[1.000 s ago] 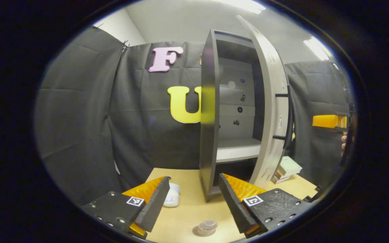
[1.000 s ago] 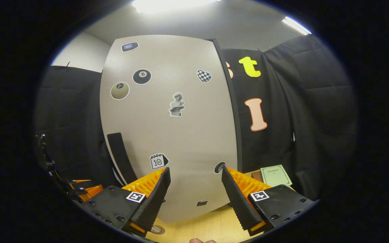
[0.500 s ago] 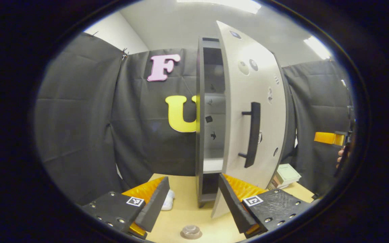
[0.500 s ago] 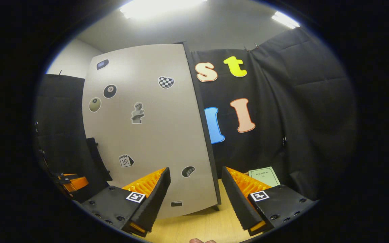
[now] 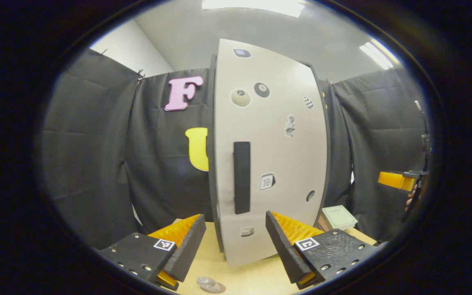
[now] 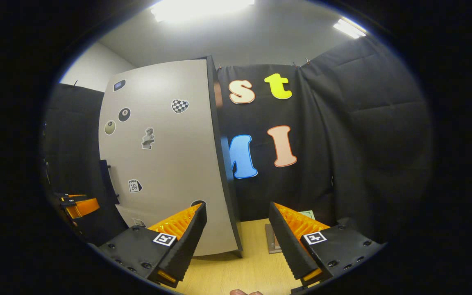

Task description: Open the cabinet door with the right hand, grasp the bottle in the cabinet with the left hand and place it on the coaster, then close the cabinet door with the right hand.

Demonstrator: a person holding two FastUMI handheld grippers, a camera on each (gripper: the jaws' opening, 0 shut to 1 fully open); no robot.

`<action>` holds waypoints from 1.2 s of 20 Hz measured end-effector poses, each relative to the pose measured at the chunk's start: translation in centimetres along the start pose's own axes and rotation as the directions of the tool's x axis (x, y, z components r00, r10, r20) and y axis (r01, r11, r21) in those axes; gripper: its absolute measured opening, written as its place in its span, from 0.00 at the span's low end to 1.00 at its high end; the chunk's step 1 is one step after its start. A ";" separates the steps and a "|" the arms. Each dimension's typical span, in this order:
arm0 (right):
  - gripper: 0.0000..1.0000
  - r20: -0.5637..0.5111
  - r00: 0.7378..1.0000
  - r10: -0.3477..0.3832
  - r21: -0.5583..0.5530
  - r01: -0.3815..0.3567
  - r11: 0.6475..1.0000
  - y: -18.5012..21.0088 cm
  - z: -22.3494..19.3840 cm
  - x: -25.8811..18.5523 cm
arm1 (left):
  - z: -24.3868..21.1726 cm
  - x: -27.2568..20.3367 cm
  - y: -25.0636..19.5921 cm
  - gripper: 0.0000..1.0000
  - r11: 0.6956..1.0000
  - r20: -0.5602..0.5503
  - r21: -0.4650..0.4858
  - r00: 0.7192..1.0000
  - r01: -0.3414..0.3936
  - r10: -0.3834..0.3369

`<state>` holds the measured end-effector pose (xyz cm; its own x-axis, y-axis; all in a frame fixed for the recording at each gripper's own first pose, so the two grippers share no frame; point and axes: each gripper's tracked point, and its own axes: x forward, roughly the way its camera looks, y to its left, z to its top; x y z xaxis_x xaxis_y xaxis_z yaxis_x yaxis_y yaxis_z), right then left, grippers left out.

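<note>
Left gripper view sits low over the table (image 5: 242,276), facing the cabinet door (image 5: 268,151) nearly square-on and close; the door handle (image 5: 241,177) is dead centre, and the left gripper (image 5: 232,241) frames the bottom. Right gripper view is also low and level, further right, seeing the same cabinet door (image 6: 160,159) obliquely, its right edge near frame centre, booth wall beyond. Both views share the door, its stickers and the stacked books (image 5: 338,217) (image 6: 273,241). The right gripper (image 5: 400,181) appears at the left view's far right edge; the left gripper (image 6: 78,207) shows at the right view's left edge.

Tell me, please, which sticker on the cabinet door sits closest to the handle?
The calendar sticker, just right of the handle on the cabinet door; the ball stickers sit well above it.
</note>
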<state>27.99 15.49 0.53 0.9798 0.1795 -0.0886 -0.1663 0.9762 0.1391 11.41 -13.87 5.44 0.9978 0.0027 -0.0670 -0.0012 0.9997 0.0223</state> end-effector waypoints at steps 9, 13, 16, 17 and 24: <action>0.96 0.034 0.996 0.088 -0.097 -0.084 0.992 -4.5 3.1 -1.0 | 0.2 -1.0 -4.1 0.89 0.995 0.012 -0.066 0.997 -0.075 0.076; 0.96 0.043 0.995 0.094 -0.092 -0.090 0.992 -5.0 3.5 -1.5 | 1.3 -3.3 -3.4 0.89 0.990 0.034 -0.095 0.994 -0.101 0.104; 0.96 0.049 0.992 0.112 -0.084 -0.108 0.991 -4.5 4.0 -1.8 | 2.4 -4.8 -2.2 0.90 0.986 0.054 -0.122 0.991 -0.117 0.125; 0.96 0.056 0.992 0.112 -0.086 -0.107 0.991 -4.4 4.2 -1.8 | 2.6 -5.2 -1.7 0.90 0.984 0.056 -0.117 0.989 -0.132 0.139; 0.90 0.051 0.993 0.102 -0.087 -0.098 0.991 -2.2 3.8 -0.9 | 2.3 -4.9 0.8 0.92 0.983 0.053 -0.102 0.985 -0.156 0.162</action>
